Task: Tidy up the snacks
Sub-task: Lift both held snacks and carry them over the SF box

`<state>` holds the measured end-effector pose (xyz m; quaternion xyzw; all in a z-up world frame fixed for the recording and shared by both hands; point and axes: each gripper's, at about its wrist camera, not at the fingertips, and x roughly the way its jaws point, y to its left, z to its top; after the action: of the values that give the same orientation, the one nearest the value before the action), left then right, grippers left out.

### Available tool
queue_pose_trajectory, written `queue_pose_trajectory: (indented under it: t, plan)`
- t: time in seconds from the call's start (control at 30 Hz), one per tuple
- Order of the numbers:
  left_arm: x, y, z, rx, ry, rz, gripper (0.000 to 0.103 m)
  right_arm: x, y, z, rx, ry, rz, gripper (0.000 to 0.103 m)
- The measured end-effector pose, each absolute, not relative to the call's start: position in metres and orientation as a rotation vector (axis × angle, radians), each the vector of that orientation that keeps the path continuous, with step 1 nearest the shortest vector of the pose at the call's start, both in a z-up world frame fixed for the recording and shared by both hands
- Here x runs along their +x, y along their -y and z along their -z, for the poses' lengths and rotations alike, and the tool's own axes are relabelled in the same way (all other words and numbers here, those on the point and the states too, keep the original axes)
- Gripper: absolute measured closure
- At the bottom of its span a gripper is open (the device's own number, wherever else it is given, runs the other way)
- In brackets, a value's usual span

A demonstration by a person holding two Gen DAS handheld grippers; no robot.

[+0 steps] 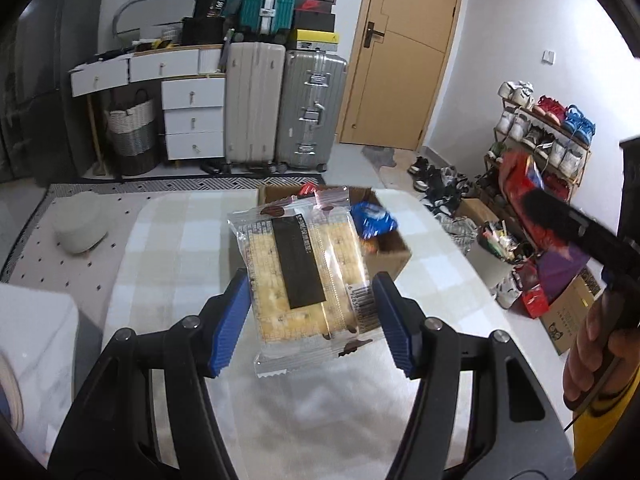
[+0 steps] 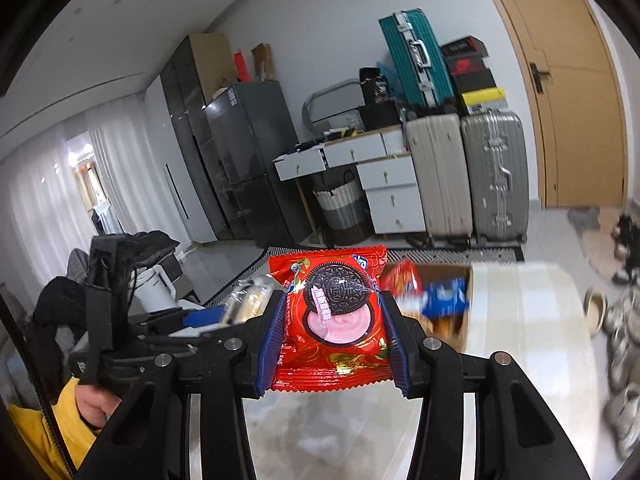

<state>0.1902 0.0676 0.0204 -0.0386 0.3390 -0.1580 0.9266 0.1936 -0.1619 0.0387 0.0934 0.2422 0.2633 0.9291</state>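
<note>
Left gripper (image 1: 310,316): clear cracker pack (image 1: 304,276)

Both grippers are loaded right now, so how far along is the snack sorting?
Done: the cardboard box on the table already holds some packets, a blue one among them. In hand: the left gripper clamps a clear cracker pack, and the right gripper clamps a red Oreo packet, both above the tablecloth. Left: both packs are not yet in the box. No other loose snacks show.
</note>
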Motion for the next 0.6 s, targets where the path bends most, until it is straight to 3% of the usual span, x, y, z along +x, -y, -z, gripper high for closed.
queue_pose_trajectory:
  t: [0.33, 0.6]
  plan:
    - [0.289, -0.041, -0.033, -0.041, -0.721, 0.325, 0.044, 0.290, 0.147, -0.086, 0.141, -0.519, -0.531, 0.057]
    - [0.375, -0.008, 0.007, -0.025, -0.804, 0.354, 0.044, 0.377, 0.145, -0.037, 0.165, -0.659, -0.477, 0.057]
